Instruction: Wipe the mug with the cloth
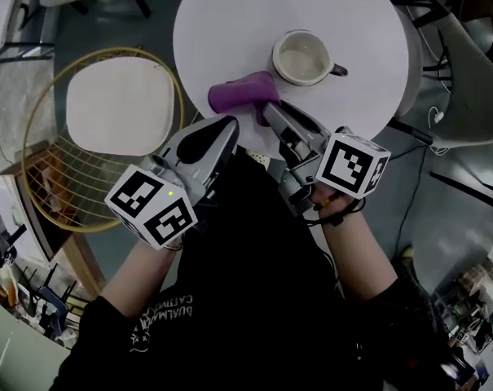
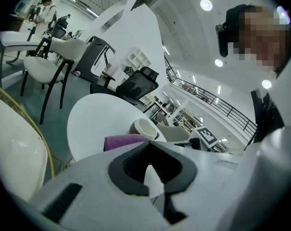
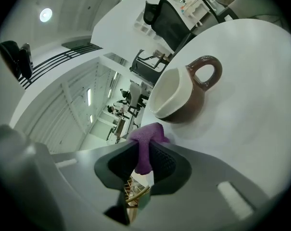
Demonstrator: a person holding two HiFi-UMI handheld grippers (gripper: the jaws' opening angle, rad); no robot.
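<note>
A brown mug [image 1: 303, 58] with a cream inside stands upright on the round white table [image 1: 230, 15], its handle to the right. A purple cloth [image 1: 243, 93] lies just left of and nearer than the mug. My right gripper [image 1: 272, 112] is shut on the cloth's near end; in the right gripper view the cloth [image 3: 146, 143] is pinched between the jaws with the mug [image 3: 176, 95] just beyond. My left gripper [image 1: 230, 125] hovers by the table's near edge, shut and holding nothing. In the left gripper view the cloth [image 2: 126, 141] and the mug [image 2: 145, 128] lie ahead of it.
A yellow wire chair with a white cushion [image 1: 120, 104] stands left of the table. A grey shell chair [image 1: 474, 80] stands to the right. Dark chair legs and cables lie on the floor around the table.
</note>
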